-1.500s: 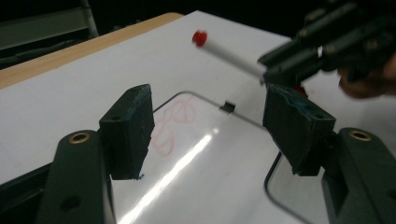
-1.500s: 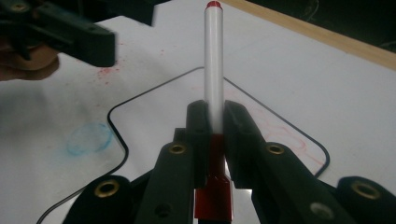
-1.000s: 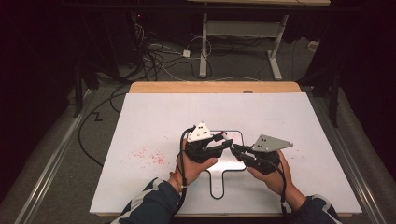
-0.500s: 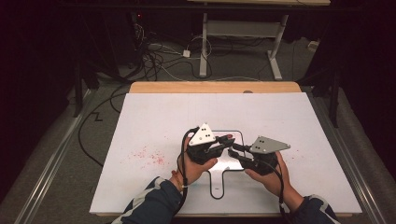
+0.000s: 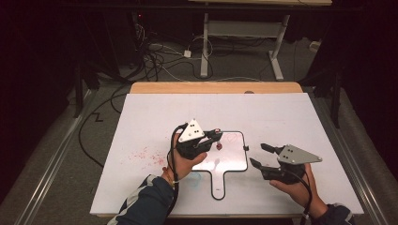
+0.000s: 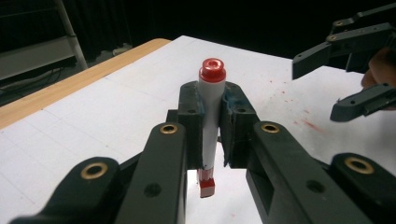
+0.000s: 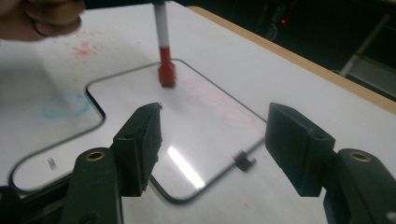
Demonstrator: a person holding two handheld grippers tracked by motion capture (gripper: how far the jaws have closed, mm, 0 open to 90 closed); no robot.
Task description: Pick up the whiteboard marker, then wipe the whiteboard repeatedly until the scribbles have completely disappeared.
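Marker (image 6: pixel 211 121), red-capped and white-barrelled, stands clamped between the jaws of my left gripper (image 5: pixel 212 137), held near upright with its red end pointing down at the small handled whiteboard (image 5: pixel 232 161) lying flat on the table. In the left gripper view the pads (image 6: pixel 190 122) squeeze the barrel about midway, leaving the end cap clear above and the lower end free below; I judge that grip is chosen so the lower end can reach the board. In the right gripper view that red end appears to sit on or just above the glossy surface near the board's far edge, beside faint red marks (image 7: pixel 219 105); whether it touches I cannot tell.

My right gripper (image 5: pixel 261 154) hangs to the right of the board, jaws spread wide and holding nothing, pointed toward its right edge, where a small black clip (image 5: pixel 245 148) sits on the rim. My guess is it waits there to steady the board.

Outward, red smudges (image 5: pixel 145 154) speckle the white tabletop (image 5: pixel 291 117) to the left of the board, and a faint blue ring (image 7: pixel 65 106) lies on the tabletop by the board's handle. A wooden strip (image 5: pixel 216 87) edges the far side, with cables (image 5: pixel 155 56) on the floor beyond.
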